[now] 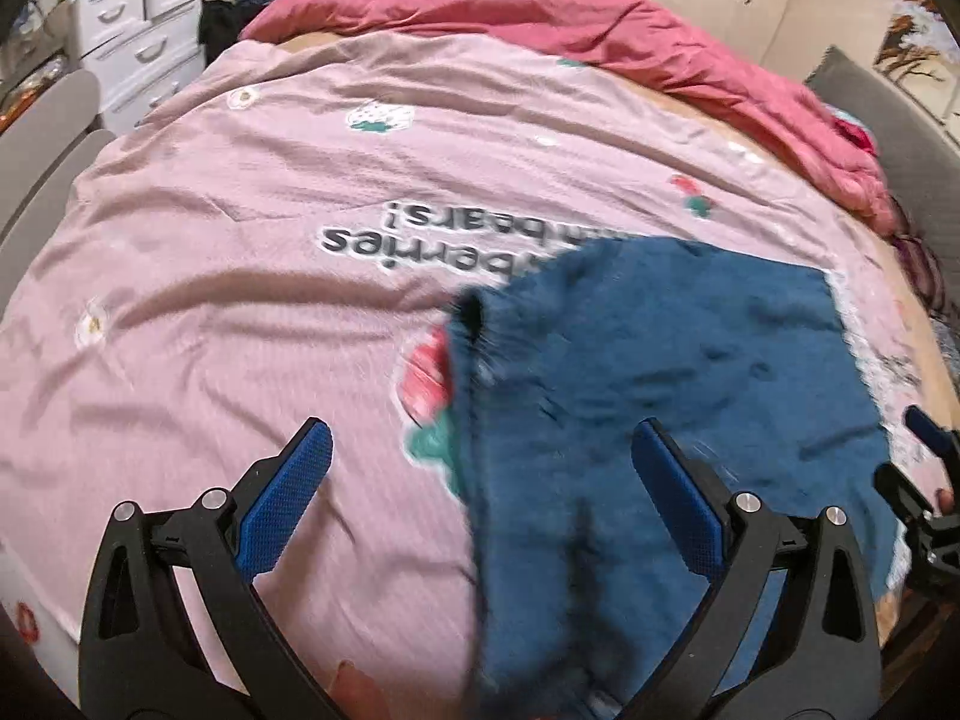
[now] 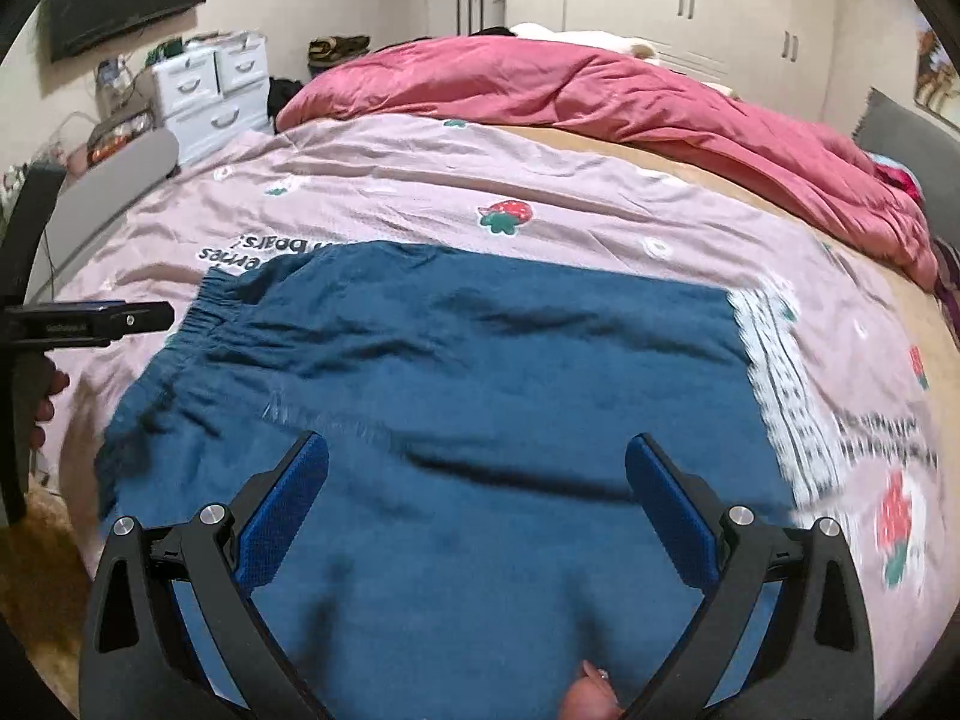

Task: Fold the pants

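The blue pants [image 2: 456,372] lie folded, apparently released; left gripper [image 1: 480,456] and right gripper [image 2: 477,468] are held spread, empty. The elastic waistband [image 2: 204,312] at left should be grasped next.

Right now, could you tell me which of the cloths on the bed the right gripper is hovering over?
The blue pants: the open right gripper hangs above them, while the pink sheet lies beneath and the red quilt is bunched at the far side.
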Demonstrator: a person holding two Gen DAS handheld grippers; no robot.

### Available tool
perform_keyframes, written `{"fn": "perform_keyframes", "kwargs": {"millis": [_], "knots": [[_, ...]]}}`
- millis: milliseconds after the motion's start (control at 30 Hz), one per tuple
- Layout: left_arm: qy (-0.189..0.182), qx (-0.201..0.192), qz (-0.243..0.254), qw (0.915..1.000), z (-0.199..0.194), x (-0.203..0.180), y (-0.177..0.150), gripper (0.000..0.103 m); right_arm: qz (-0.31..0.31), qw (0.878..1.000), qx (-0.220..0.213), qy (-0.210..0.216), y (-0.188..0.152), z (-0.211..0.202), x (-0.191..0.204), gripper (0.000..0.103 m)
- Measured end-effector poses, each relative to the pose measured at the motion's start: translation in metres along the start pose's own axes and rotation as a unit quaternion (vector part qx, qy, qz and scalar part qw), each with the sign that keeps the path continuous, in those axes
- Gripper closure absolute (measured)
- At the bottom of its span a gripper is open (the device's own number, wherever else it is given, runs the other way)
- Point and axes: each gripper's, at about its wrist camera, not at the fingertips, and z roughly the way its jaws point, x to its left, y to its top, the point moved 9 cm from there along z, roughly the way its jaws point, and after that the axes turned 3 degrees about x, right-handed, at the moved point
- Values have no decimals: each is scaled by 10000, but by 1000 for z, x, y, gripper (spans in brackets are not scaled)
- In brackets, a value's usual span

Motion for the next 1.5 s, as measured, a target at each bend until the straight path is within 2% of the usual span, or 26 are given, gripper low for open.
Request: {"fn": "perform_keyframes", "kwargs": {"millis": [33, 133, 333, 433, 500, 533, 600, 633, 733, 800, 933, 1033, 1100, 1133, 1167, 1200, 1233, 1300, 1367, 1500], "knots": [[111, 4, -28, 9999, 7, 6, 7, 9, -52, 10000, 18, 7, 5, 6, 1, 4], [-112, 136, -35, 9998, 27, 10, 17, 9, -218, 9996, 141, 97, 22, 30, 5, 4], [-231, 256, 126, 9993, 51, 8, 32, 9, -596, 9962, 441, 453, 56, 80, 14, 4], [-283, 277, 227, 9990, 61, 6, 36, 25, -841, 9924, 656, 618, 70, 107, 18, 4], [-399, 416, 336, 9978, 70, 0, 34, 43, -983, 9901, 747, 674, 74, 119, 19, 4], [-368, 401, 378, 9978, 72, 0, 35, 46, -1106, 9889, 786, 599, 78, 127, 18, 4], [-394, 360, 471, 9975, 70, -3, 36, 72, -1340, 9861, 833, 511, 83, 137, 18, 4], [-514, 316, 458, 9971, 67, -6, 36, 75, -1418, 9850, 840, 507, 85, 140, 19, 4], [-397, 50, 664, 9970, 54, -11, 37, 78, -1664, 9801, 915, 572, 91, 148, 23, 4], [-481, -148, 716, 9962, 41, -14, 39, 80, -1849, 9774, 913, 464, 96, 152, 23, 4], [-763, -506, 767, 9928, 12, -18, 41, 80, -2173, 9703, 906, 559, 104, 159, 32, 5], [-978, -614, 767, 9903, -2, -22, 36, 80, -2633, 9579, 936, 663, 103, 162, 45, 8], [-1072, -681, 794, 9887, -10, -25, 31, 81, -2903, 9492, 960, 739, 101, 163, 54, 25], [-1143, -699, 808, 9877, -13, -27, 30, 81, -2983, 9457, 1006, 806, 100, 164, 57, 28], [-1195, -724, 842, 9866, -16, -29, 29, 81, -3038, 9425, 1085, 876, 97, 165, 60, 36], [-1185, -742, 865, 9864, -16, -30, 29, 81, -3021, 9417, 1142, 945, 96, 165, 62, 49], [-1164, -746, 889, 9864, -16, -30, 28, 81, -2946, 9423, 1193, 1046, 95, 164, 63, 56], [-1108, -725, 877, 9873, -14, -28, 29, 81, -2819, 9468, 1125, 1073, 95, 157, 63, 89], [-1033, -752, 869, 9880, -14, -25, 31, 81, -2625, 9560, 986, 863, 97, 145, 54, 93], [-928, -891, 913, 9875, -23, -25, 29, 81, -2040, 9717, 673, 987, 93, 106, 45, 95]]}}
